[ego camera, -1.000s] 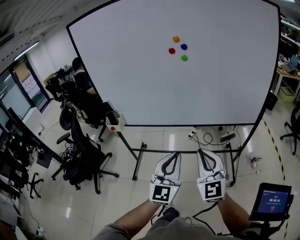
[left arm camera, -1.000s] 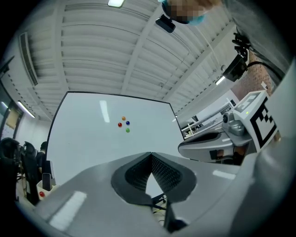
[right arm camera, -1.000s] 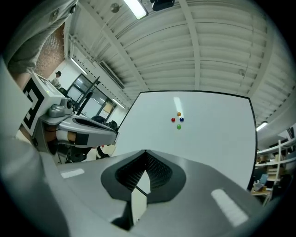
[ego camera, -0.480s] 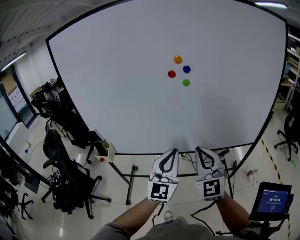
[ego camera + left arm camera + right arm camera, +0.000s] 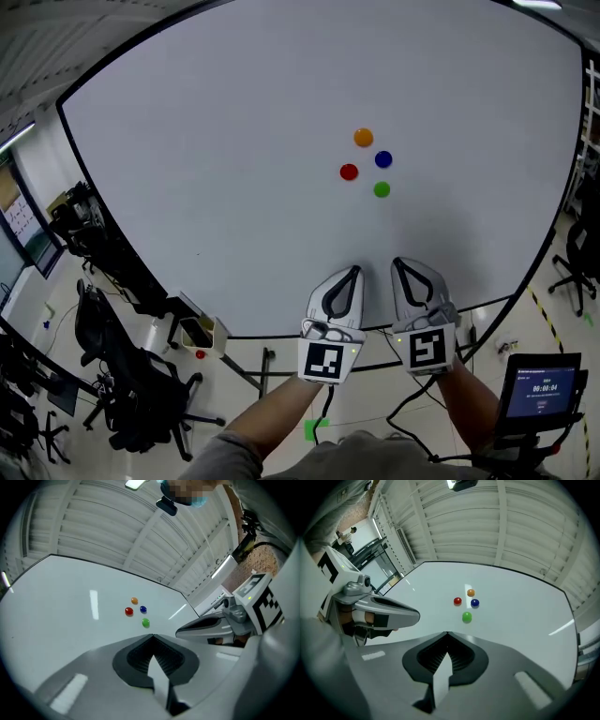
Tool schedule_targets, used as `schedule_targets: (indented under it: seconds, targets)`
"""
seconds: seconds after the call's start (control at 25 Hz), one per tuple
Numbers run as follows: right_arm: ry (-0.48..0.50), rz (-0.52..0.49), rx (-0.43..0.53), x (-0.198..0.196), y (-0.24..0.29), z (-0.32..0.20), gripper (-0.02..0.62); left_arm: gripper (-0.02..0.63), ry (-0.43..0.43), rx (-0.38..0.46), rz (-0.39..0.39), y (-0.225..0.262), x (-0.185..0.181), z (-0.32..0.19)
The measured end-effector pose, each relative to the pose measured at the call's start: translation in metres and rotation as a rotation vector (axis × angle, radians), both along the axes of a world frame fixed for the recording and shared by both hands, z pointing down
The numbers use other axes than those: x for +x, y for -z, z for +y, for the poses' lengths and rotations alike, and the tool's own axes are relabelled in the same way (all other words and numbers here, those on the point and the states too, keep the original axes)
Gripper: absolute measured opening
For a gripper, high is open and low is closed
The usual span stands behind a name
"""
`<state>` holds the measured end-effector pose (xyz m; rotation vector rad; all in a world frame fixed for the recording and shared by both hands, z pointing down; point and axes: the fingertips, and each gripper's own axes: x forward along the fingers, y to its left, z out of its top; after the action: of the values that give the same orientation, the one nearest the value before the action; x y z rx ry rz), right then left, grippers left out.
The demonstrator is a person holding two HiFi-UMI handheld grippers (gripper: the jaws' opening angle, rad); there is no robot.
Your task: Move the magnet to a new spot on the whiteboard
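Both claws are pressed together and empty: left claw (image 5: 353,272) and right claw (image 5: 398,263) sit side by side at the lower middle of the head view, pointing at the whiteboard (image 5: 187,187). Four magnets cluster right of centre, above my tips: orange magnet (image 5: 363,138), blue magnet (image 5: 382,160), red magnet (image 5: 349,172), and green magnet (image 5: 381,189) lowest. My worry: they sit so near each other that spread jaws could nudge a neighbour, and a shallow pinch on a smooth dome could slip
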<state>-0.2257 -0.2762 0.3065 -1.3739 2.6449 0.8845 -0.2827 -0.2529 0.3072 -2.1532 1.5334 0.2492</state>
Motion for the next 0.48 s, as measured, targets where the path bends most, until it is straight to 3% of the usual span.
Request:
schedule_targets:
  seconds: [0.24, 0.48]
  targets:
    - [-0.019, 0.014, 0.07, -0.005, 0.031, -0.009, 0.011, -0.002, 0.02, 0.067, -0.005, 0.031, -0.004, -0.012]
    - [-0.052, 0.082, 0.151, -0.012, 0.066, -0.02, 0.08, -0.002, 0.022, 0.106, -0.007, 0.052, -0.003, -0.003]
